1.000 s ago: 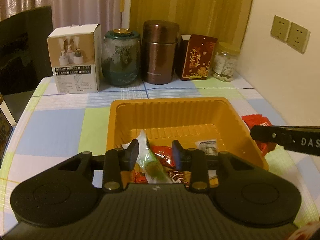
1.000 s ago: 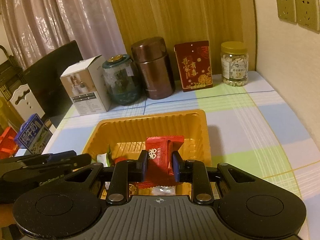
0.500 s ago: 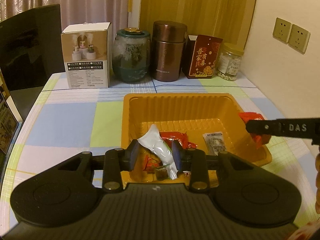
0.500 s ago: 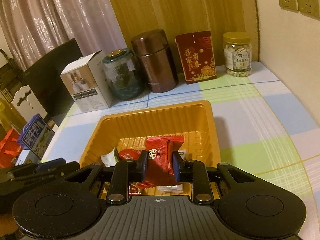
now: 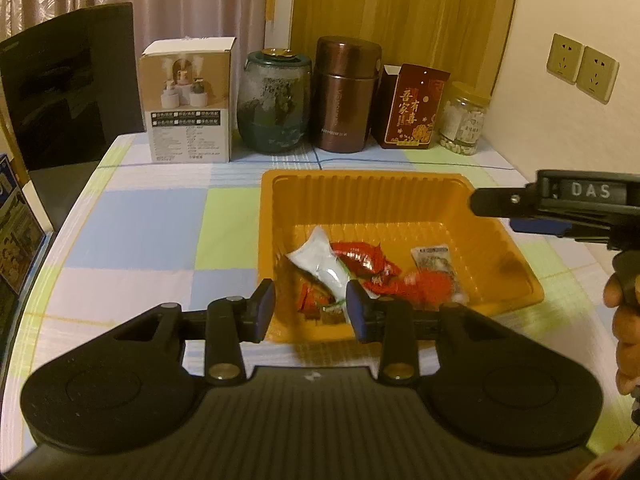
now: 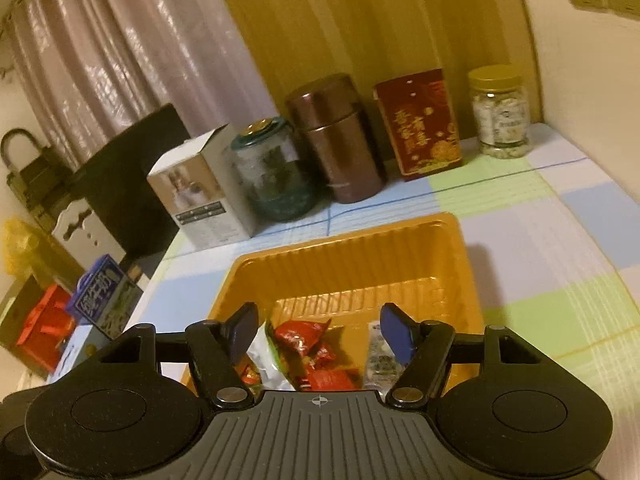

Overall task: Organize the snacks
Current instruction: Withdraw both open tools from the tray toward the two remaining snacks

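An orange plastic tray (image 5: 360, 196) sits on the checked tablecloth and also shows in the right wrist view (image 6: 348, 264). Inside it lie a white and green packet (image 5: 318, 264), red wrapped snacks (image 5: 360, 258) and a small clear packet (image 5: 432, 258). My left gripper (image 5: 310, 312) is open and empty above the tray's near edge. My right gripper (image 6: 318, 330) is open and empty above the tray, over the red snacks (image 6: 304, 336). The right gripper also shows at the right edge of the left wrist view (image 5: 560, 204).
Along the back stand a white box (image 5: 188, 100), a green glass jar (image 5: 276, 100), a brown canister (image 5: 344, 96), a red box (image 5: 412, 108) and a jar of nuts (image 5: 464, 124). A wall is at the right. A dark chair (image 5: 68, 80) and cartons (image 6: 100, 296) are at the left.
Both grippers opened. The left let go of the white and green packet and the right let go of the red packet; both now lie in the tray. The right gripper tilted.
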`<state>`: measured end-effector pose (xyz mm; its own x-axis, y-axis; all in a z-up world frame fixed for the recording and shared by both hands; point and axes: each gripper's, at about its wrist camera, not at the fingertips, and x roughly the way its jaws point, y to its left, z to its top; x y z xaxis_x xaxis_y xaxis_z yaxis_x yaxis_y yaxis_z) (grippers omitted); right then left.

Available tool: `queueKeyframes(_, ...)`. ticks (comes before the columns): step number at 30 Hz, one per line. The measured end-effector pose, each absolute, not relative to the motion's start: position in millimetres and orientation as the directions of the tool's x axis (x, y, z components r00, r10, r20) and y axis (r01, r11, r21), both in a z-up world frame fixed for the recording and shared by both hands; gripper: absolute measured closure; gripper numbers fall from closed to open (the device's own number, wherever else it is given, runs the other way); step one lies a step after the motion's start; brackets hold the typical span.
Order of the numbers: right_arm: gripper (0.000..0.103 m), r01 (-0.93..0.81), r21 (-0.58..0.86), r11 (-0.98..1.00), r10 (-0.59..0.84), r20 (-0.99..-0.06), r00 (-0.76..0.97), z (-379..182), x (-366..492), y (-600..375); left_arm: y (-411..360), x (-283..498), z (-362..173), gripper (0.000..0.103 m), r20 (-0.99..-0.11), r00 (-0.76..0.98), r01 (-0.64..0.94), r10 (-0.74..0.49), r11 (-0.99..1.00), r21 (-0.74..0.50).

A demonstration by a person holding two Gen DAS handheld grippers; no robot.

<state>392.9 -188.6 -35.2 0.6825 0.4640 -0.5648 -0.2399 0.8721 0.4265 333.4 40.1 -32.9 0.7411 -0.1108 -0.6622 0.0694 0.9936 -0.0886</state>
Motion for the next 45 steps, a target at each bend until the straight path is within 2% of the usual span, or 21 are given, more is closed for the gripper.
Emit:
queueKeyframes(10,0.035,-0.146,0.404,0.903,0.39,-0.627,0.675,-42,331,-212,38,286,-34,0.065,-0.688,0.72,0.017,-0.088,0.994,-0.109)
queueKeyframes(18,0.035,-0.115,0.383,0.917,0.355,-0.648,0.674,-31,272,-218,34,237,-25,0.052,-0.703,0.707,-0.01,-0.073,0.994,-0.113)
queueKeyframes(32,0.035,-0.119,0.325,0.938,0.317,-0.668,0.674,-25,184,-225,25,158,-15,0.041,-0.714,0.697,-0.015,-0.067,0.994,-0.108)
queueKeyframes(45,0.035,-0.171,0.211,0.963,0.269,-0.663,0.699,-18,149,-219,17,126,-8,0.04,-0.704,0.708,0.024,-0.067,0.997,-0.07)
